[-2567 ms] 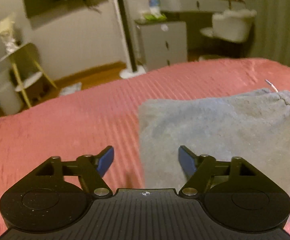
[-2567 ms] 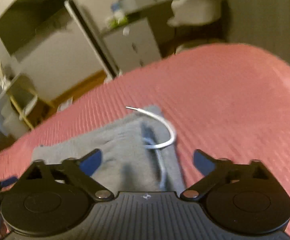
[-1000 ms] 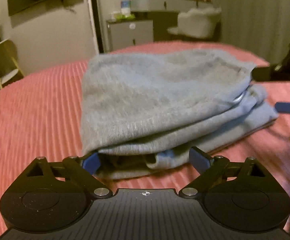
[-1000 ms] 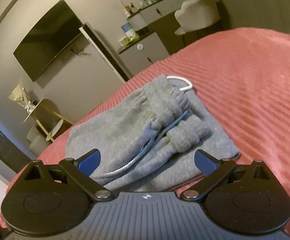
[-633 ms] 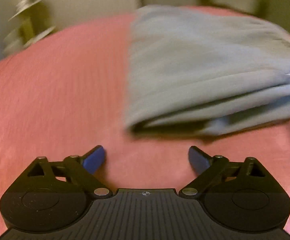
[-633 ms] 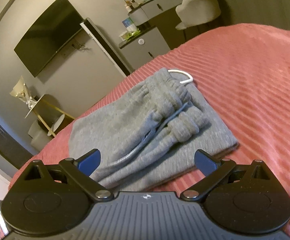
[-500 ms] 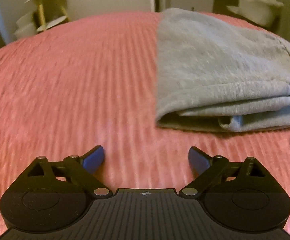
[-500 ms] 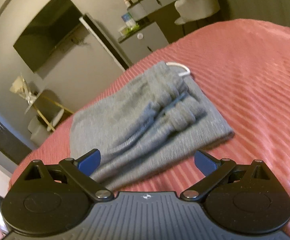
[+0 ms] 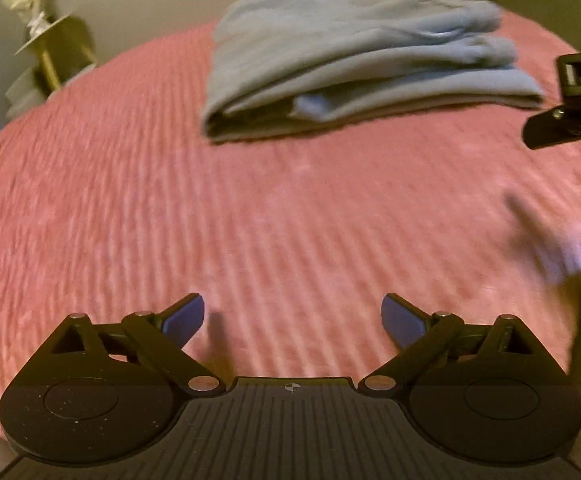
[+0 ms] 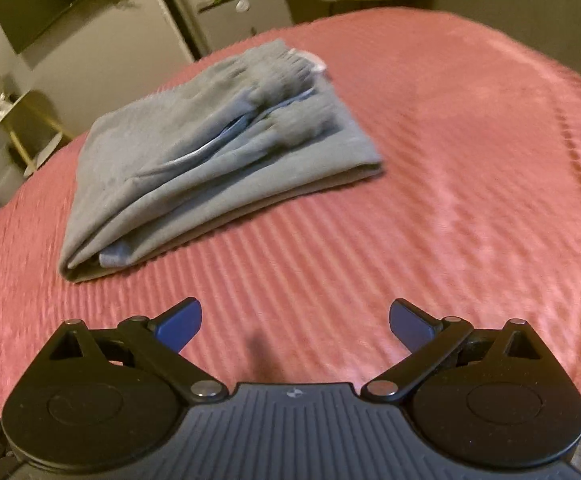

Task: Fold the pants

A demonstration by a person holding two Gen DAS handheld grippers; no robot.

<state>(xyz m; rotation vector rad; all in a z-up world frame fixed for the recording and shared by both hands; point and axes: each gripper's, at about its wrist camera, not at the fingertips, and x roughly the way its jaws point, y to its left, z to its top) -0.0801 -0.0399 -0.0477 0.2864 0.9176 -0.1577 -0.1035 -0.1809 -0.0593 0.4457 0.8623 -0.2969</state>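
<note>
— So, what has changed just now?

— Both of my tongs have come back from the pants. One second ago my left tongs were close at the folded edge, with the cloth between the blue tips. Now there is a wide strip of the pink bedspread between the tips and the bundle. My right tongs have also pulled back, and the bundle looks smaller in their view than before.

— And how do the tongs stand?

— Both are spread wide and hold nothing. From the left view I also see the black body of the right tongs at the right border, near the corner of the pants but not touching.

— Where are the pants?

— They lie on the bed, well apart from both tongs, folded into a flat grey packet of several layers. The waistband with the white cord is on the far side, and the layered fold edge faces me.

— What does it mean for the task?

— I judge that the folding is finished, or almost. The packet keeps its shape without my grip. Only a small piece of inner cloth shows at the near edge; it is not a big problem.
</note>
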